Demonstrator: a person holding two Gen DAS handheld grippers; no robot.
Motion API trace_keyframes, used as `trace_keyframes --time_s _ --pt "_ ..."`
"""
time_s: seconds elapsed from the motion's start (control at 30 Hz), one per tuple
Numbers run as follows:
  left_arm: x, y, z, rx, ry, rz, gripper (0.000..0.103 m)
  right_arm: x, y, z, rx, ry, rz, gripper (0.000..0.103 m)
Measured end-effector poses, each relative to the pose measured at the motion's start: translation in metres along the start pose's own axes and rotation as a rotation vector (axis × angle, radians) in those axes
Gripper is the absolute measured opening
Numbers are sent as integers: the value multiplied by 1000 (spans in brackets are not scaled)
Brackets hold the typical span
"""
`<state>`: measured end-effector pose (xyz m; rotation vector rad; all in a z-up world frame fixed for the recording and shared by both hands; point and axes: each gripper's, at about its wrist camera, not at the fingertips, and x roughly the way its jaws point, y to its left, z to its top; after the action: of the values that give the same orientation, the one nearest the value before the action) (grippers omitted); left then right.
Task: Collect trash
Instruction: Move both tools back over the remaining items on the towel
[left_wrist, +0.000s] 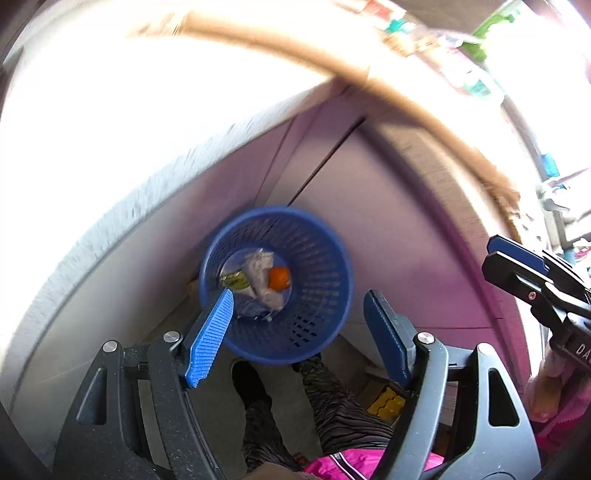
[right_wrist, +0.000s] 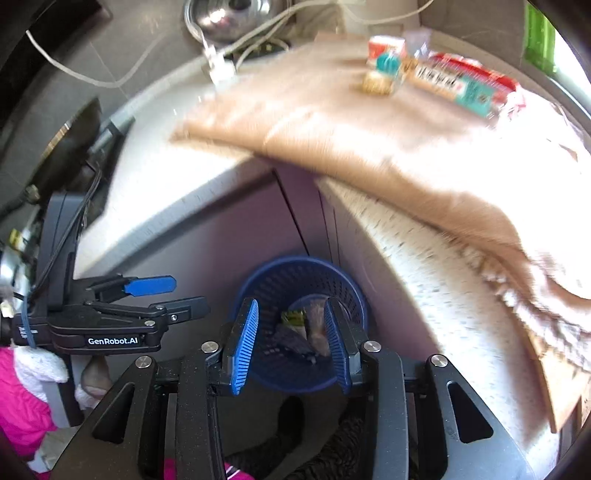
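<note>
**Trash lies in the blue basket under the counter edge**

Trash (left_wrist: 260, 284) sits at the bottom of the blue basket (left_wrist: 314, 258): a white crumpled wrapper with its long axis running from upper left to lower right in the left wrist view, an orange round piece (left_wrist: 279, 277) touching its right side, and a green-yellow wrapper (left_wrist: 232, 279) at its left. The basket stands upright on the floor against the purple cabinet (left_wrist: 388, 229), mouth up toward both cameras.

The left gripper (left_wrist: 299, 306) hangs above the basket, fingers wide apart, nothing between them. The right gripper (right_wrist: 291, 332) is also spread above the basket, holding nothing.

"GenRobot.AI" reads on the left gripper's body in the right wrist view. On the counter, a beige cloth (right_wrist: 332, 122) carries blurred red-and-teal packets (right_wrist: 454, 83); their print is unreadable.
</note>
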<state>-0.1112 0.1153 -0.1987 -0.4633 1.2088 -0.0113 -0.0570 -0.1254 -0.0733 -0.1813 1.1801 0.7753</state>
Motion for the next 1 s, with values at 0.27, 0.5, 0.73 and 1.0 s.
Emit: trace_keyframes --time_s 0.27,0.5,0.73,1.0 --pt "-44 -37 40 55 -103 -65 75 -49 -33 15 51 -109 26 50" --pt "-58 -70 99 76 -185 -84 75 -79 -74 51 53 -175 19 57" --pt "-34 -96 159 101 -217 -75 75 -72 -118 110 -58 -149 -14 57" --pt "18 -108 206 117 -178 -18 66 -33 -156 164 -143 -57 10 57"
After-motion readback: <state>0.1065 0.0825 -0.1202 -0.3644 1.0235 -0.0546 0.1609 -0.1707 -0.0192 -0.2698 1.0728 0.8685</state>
